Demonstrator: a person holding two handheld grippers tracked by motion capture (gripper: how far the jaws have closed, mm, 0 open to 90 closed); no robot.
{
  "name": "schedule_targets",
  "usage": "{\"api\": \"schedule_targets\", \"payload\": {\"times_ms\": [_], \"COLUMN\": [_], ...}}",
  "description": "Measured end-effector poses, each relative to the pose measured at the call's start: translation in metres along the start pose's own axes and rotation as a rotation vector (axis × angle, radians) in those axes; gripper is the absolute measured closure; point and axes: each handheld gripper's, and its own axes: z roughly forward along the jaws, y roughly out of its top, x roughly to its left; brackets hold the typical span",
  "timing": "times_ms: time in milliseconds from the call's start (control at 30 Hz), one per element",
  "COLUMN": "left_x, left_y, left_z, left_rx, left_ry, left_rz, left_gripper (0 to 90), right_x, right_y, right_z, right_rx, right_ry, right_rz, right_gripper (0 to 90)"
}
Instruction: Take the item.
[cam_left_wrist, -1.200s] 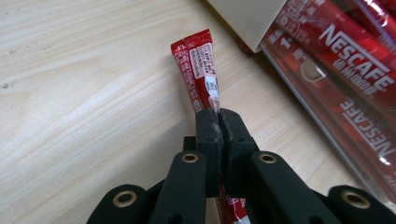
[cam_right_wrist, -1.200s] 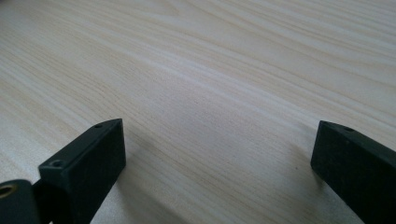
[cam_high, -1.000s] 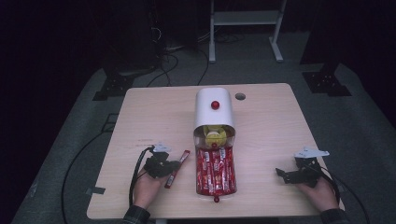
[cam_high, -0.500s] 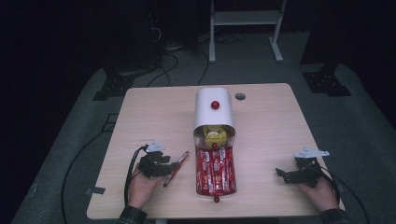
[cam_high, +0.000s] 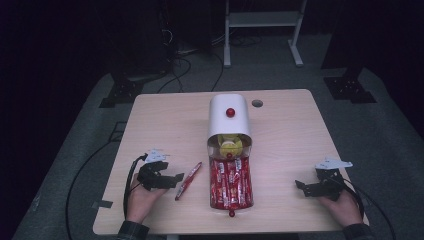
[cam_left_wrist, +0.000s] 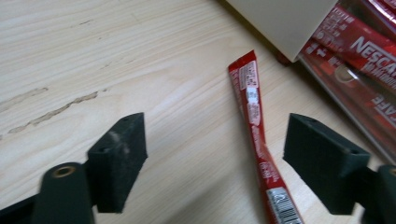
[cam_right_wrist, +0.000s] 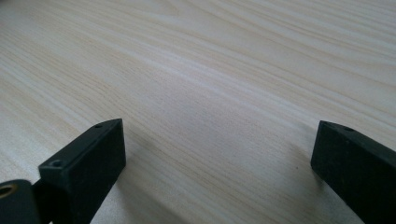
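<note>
A single red coffee stick sachet (cam_high: 188, 180) lies flat on the wooden table, left of a clear drawer (cam_high: 231, 184) packed with several red sachets. The drawer is pulled out of a white dispenser box (cam_high: 229, 120) with a red knob. My left gripper (cam_high: 176, 180) sits just left of the loose sachet (cam_left_wrist: 254, 126); its jaws have just been opening and now stand open, the sachet lying on the table between them and untouched by the pads. My right gripper (cam_high: 299, 189) rests open near the table's right front, with bare wood between its jaws (cam_right_wrist: 215, 154).
A yellow round object (cam_high: 231, 146) sits in the dispenser's mouth. A small grommet hole (cam_high: 257, 103) is in the table top near the back. Black cables trail from both grippers. A white frame stand (cam_high: 262, 30) and dark equipment stand on the floor behind the table.
My left gripper's jaws spread apart and let go of the red sachet, which now lies on the table. The left hand drew back to the left. The right hand kept still.
</note>
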Motion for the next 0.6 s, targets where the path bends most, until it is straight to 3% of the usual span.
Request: {"api": "schedule_targets", "payload": {"times_ms": [133, 400, 600], "left_x": [0.005, 0.017, 0.028], "left_y": [-0.003, -0.009, -0.016], "left_z": [-0.001, -0.003, -0.005], "left_rx": [0.004, 0.003, 0.017], "left_ry": [0.023, 0.055, 0.093], "left_rz": [0.014, 0.003, 0.013], "left_gripper": [15.0, 3.7, 2.2], "right_x": [0.0, 0.0, 0.0], "right_y": [0.0, 0.0, 0.0], "right_z": [0.0, 0.0, 0.0], "right_rx": [0.0, 0.0, 0.0], "right_ry": [0.0, 0.0, 0.0], "right_rz": [0.0, 0.0, 0.0], "right_gripper": [2.4, 2.4, 2.4]}}
